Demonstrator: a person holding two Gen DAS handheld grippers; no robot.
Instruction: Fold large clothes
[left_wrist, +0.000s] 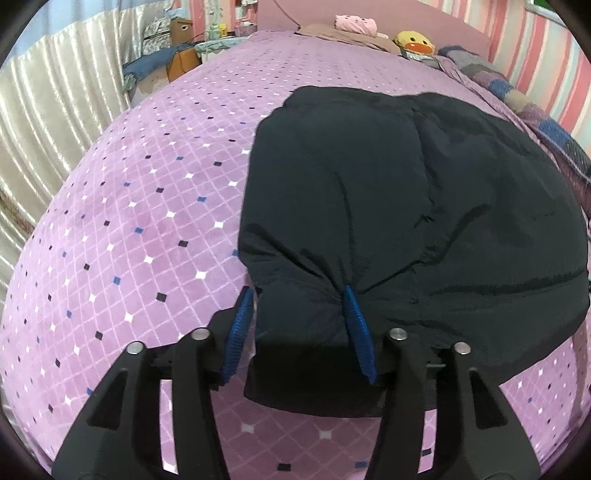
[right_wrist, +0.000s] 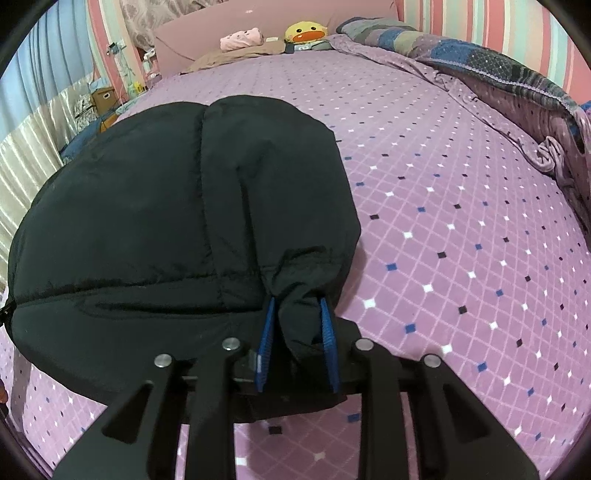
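Note:
A large black padded jacket (left_wrist: 406, 206) lies on the purple bed, its near edge lifted. My left gripper (left_wrist: 299, 295) has its blue pads around the jacket's near left corner and is shut on a thick fold of it. The same jacket shows in the right wrist view (right_wrist: 166, 214). My right gripper (right_wrist: 297, 301) is shut on the bunched near right corner, with fabric squeezed between the blue pads. Both corners are held a little above the sheet.
The purple diamond-patterned bed sheet (left_wrist: 129, 240) spreads to the left and in the right wrist view (right_wrist: 461, 240) to the right. A rumpled patchwork quilt (right_wrist: 517, 81) lies along the right edge. A yellow duck plush (left_wrist: 413, 42) and pillows sit at the headboard. Curtains and boxes stand left.

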